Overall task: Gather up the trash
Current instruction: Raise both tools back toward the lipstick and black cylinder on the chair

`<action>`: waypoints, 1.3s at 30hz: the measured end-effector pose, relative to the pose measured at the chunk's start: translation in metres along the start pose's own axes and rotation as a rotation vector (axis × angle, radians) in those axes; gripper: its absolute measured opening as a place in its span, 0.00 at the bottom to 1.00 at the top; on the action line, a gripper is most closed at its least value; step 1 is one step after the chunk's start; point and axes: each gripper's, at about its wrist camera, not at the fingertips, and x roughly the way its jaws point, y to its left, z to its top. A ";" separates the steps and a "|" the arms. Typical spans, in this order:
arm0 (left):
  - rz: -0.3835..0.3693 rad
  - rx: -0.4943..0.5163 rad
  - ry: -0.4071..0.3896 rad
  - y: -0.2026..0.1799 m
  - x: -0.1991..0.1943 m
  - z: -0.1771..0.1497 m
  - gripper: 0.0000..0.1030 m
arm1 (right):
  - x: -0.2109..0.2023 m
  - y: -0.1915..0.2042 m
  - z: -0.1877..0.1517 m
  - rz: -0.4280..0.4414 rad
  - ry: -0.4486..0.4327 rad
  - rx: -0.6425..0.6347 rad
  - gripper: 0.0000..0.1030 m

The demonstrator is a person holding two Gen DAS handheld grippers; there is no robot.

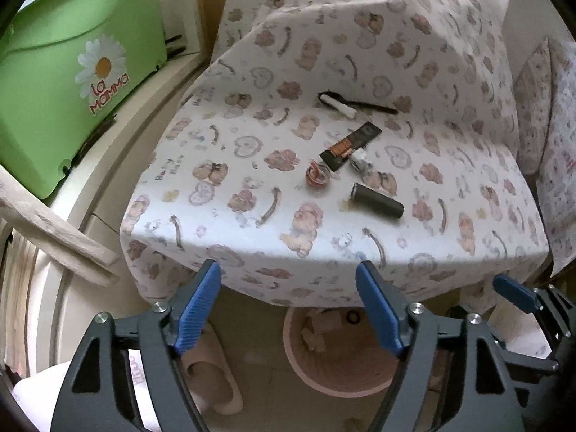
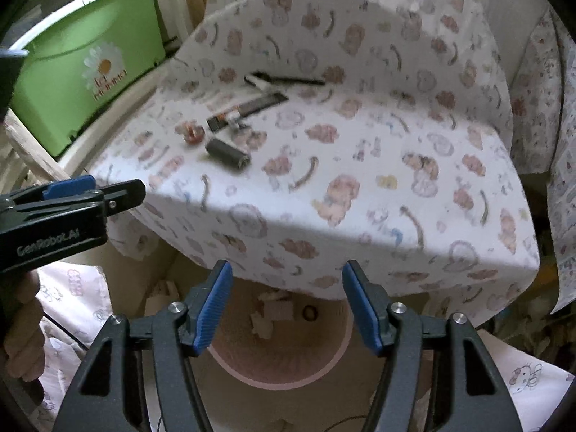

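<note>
Trash (image 1: 376, 199) lies clustered on the cloth-covered surface (image 1: 252, 244) above the pink bin (image 1: 338, 385), so with both tongs (image 1: 288, 309) (image 2: 284, 306) spread and empty, reach squarely over one piece.

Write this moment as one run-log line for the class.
left claw: open, empty | right claw: open, empty | trash: dark cylinder, wrapper, spoon on table | pink bin: below table edge

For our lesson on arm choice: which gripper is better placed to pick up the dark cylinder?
Probably left. The left gripper is open and faces the cylinder almost head-on; from the open right gripper, the cylinder lies off to the left, beyond it.
</note>
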 end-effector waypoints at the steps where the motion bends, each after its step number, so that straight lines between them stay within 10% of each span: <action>1: -0.007 0.000 0.001 0.001 0.001 0.000 0.74 | -0.004 0.000 0.001 -0.001 -0.013 0.000 0.65; 15: 0.062 0.028 -0.133 0.002 -0.030 0.033 0.87 | -0.054 -0.001 0.033 -0.063 -0.166 -0.111 0.65; 29: 0.089 -0.041 -0.179 0.048 -0.022 0.106 0.90 | -0.038 -0.029 0.094 -0.038 -0.118 -0.098 0.65; 39: 0.011 -0.018 -0.045 0.044 0.012 0.101 0.90 | 0.006 -0.038 0.083 -0.048 -0.069 -0.068 0.65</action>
